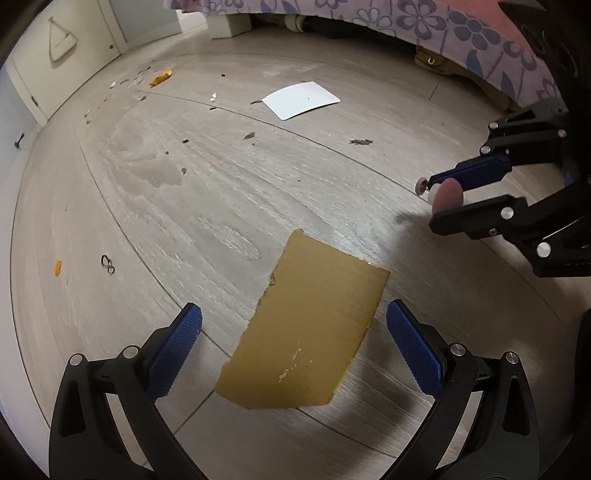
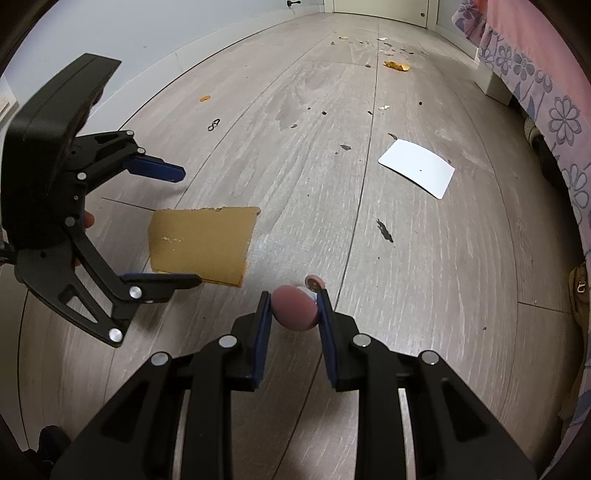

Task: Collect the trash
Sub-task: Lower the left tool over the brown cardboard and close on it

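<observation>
Your right gripper [image 2: 293, 308] is clenched on a small dusty-pink rounded piece of trash [image 2: 295, 307], low centre in the right wrist view, with both blue fingers [image 2: 263, 332] pressing its sides. A whitish bit and a small round disc [image 2: 316, 283] sit just beyond the tips; whether they belong to the held piece or lie on the floor is hard to tell.

Your left gripper [image 1: 293, 343] is released, its fingers spread wide on either side of the torn brown cardboard [image 1: 306, 325], which lies flat on the wooden floor [image 1: 221, 184] in the lower centre of the left wrist view. The pads are not touching it.

The risks, as I judge them: the cardboard is thin and flat, so fingers closing from above may slide over it or scrape the floor without catching an edge. The pink piece is round and pinched near the fingertips, so a jolt could roll it out.

Further out, a white card [image 1: 301, 99] lies in the upper centre, well apart from the cardboard, with dark scraps [image 1: 361, 141] between and around them. An orange wrapper [image 1: 161, 77] sits upper left, a small black loop [image 1: 108, 264] at the left. A flowered bedspread [image 1: 424, 26] hangs along the upper right. Nothing lies between your left fingers and the cardboard.
</observation>
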### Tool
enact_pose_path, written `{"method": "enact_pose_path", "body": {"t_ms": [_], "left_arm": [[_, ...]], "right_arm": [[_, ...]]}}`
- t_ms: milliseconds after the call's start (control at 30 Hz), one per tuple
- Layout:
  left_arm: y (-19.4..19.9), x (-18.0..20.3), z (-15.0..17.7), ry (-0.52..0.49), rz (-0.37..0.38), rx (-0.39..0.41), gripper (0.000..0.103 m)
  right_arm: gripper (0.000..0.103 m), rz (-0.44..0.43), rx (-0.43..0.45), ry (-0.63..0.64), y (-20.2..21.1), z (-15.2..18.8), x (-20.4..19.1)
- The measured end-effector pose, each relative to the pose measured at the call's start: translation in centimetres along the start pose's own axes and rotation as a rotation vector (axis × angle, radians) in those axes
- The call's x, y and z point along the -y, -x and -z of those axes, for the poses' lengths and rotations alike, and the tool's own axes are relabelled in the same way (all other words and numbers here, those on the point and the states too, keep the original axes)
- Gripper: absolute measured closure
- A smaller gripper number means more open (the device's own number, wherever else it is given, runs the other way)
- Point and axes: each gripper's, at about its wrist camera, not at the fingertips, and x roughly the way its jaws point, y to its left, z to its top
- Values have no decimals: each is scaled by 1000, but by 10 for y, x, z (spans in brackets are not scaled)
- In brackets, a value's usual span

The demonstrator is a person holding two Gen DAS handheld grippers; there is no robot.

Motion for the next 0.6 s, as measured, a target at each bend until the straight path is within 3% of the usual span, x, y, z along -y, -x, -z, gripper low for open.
{"method": "enact_pose_path", "body": {"t_ms": [333, 600], "left_arm": [[-12, -1, 2, -50, 5, -2, 6], [-14, -6, 7, -33, 96, 16, 6]], "right_arm": [[78, 0, -2, -9, -1, 0, 1], [78, -3, -7, -7, -2, 1, 1]]}}
